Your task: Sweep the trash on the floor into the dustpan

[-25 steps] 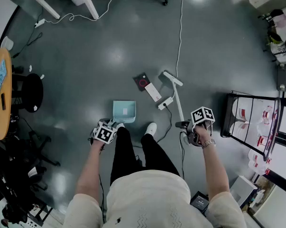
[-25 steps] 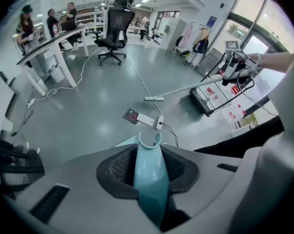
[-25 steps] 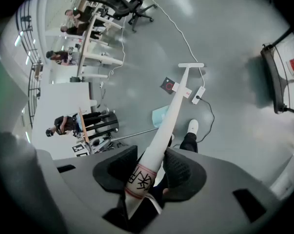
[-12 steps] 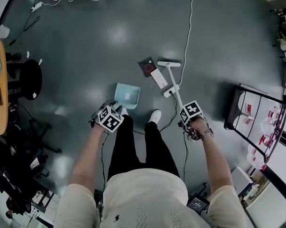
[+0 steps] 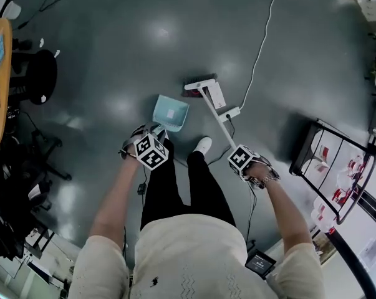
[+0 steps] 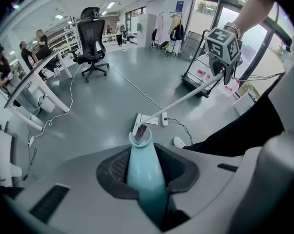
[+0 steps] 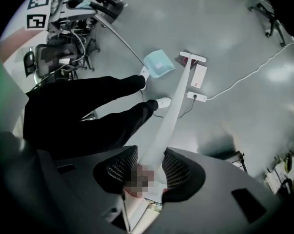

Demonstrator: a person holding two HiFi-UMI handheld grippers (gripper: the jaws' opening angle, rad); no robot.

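The grey floor (image 5: 113, 55) is glossy, with ceiling lights reflected in it. A white cable (image 5: 262, 42) runs across it to a power strip (image 5: 232, 112), and a wire rack (image 5: 337, 161) stands at the right.

The light-blue dustpan (image 5: 170, 113) sits just ahead of the person's feet. Its mouth faces away from the person and its handle points back towards them. The white broom (image 5: 214, 114) slants from the right hand up and left. Its head lies just beside the trash, a white box (image 5: 217, 94) and a dark red packet (image 6: 140, 129).

The left gripper (image 6: 144, 172) has its jaws clamped on the dustpan's handle. The right gripper (image 7: 149, 172) is closed tight around the top of the broom's handle.
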